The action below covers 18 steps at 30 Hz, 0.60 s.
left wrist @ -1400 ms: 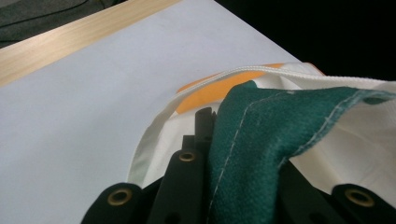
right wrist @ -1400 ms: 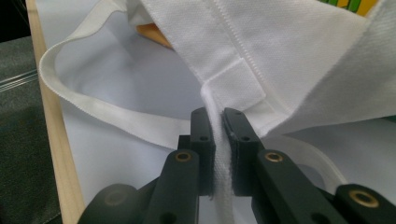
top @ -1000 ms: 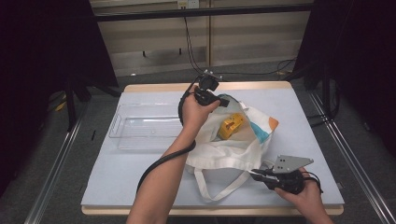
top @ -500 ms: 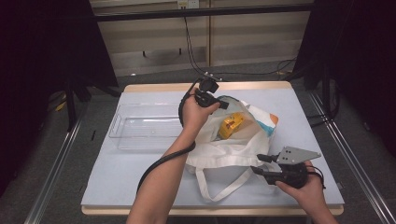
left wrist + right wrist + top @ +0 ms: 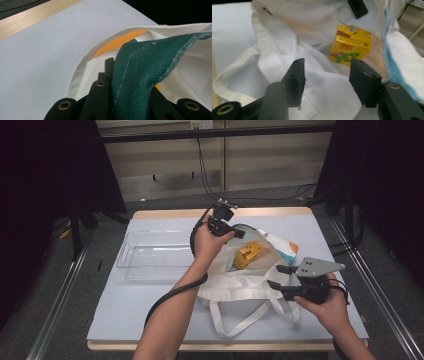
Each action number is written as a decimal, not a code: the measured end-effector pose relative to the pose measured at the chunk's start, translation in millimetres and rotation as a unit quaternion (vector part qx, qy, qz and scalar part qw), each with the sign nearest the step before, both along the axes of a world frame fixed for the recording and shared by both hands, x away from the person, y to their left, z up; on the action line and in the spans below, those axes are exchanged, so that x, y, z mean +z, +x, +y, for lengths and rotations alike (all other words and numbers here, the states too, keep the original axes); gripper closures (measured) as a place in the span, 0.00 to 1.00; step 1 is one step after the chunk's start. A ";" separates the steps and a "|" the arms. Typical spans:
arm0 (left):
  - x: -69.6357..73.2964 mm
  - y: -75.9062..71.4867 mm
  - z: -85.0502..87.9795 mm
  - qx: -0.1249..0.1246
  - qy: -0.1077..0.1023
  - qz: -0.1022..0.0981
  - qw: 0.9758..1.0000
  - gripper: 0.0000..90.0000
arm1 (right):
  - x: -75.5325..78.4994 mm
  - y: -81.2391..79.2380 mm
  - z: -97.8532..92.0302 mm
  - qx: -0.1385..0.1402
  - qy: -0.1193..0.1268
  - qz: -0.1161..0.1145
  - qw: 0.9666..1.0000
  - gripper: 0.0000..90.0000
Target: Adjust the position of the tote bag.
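White tote bag slumped on the pale worktop, yellow carton inside. Left gripper fingers clamped on its green-edged rim (lifted). Right gripper fingers just opened, apart, nothing between them. Clear tray just beside. Dark curtains, grey floor around.

The bag lies on the table, right of the middle. A box sits in the bag's open mouth. A tray lies on the table, left of the bag.
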<state>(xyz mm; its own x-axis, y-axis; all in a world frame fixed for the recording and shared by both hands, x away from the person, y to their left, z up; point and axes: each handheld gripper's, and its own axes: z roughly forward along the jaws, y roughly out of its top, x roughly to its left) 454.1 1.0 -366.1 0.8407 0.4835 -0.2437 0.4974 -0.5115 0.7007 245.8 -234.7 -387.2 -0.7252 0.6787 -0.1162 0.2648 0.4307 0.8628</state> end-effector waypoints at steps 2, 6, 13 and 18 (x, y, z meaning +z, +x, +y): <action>-0.1 0.2 0.2 0.000 -0.001 -0.001 1.000 0.96 | 2.5 7.8 -0.8 -0.005 -0.004 -0.001 1.000 0.62; -0.9 0.8 0.2 0.001 -0.004 0.000 1.000 0.96 | 8.7 20.6 -5.8 -0.026 -0.018 -0.018 0.999 0.79; -3.6 4.0 3.3 -0.001 0.004 0.000 1.000 0.95 | 13.2 40.3 -15.2 -0.071 -0.015 -0.035 0.997 0.93; -6.5 6.4 5.2 0.003 0.006 0.003 1.000 0.94 | 4.5 54.8 -21.1 -0.091 -0.013 -0.023 0.996 0.95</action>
